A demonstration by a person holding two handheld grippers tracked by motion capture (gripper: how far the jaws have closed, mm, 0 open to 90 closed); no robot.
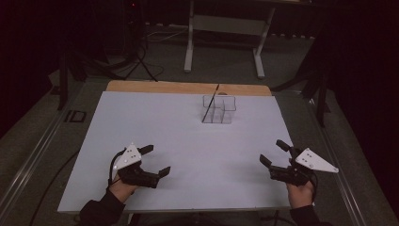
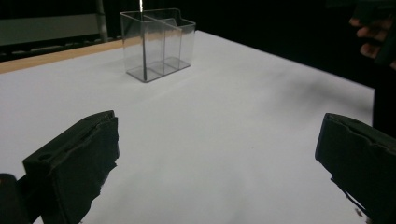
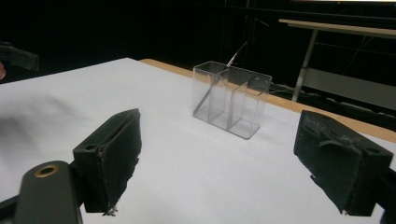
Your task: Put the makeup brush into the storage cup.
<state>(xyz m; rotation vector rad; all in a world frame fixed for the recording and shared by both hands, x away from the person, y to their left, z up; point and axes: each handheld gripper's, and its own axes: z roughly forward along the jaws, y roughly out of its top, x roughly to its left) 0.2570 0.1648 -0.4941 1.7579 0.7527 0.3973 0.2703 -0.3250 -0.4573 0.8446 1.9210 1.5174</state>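
Observation:
A clear plastic organiser [image 1: 219,109] with compartments stands near the far edge of the white table [image 1: 188,136]; a thin dark rod [image 1: 211,101] leans in its left compartment. The organiser [image 2: 156,44] appears far ahead in the left gripper view and the organiser [image 3: 231,99] straight ahead in the right gripper view. My left gripper [image 1: 158,161] rests open at the near left, nothing between its jaws. My right gripper [image 1: 271,153] is open at the near right, also holding nothing. Both point roughly toward the table's middle.
A wooden strip [image 1: 188,87] runs along the table's far edge. Beyond it stands a white-legged bench frame [image 1: 226,33] on the dark floor, with a tripod and cables [image 1: 136,61] at the back left. A person's hand [image 2: 373,35] shows in the left gripper view.

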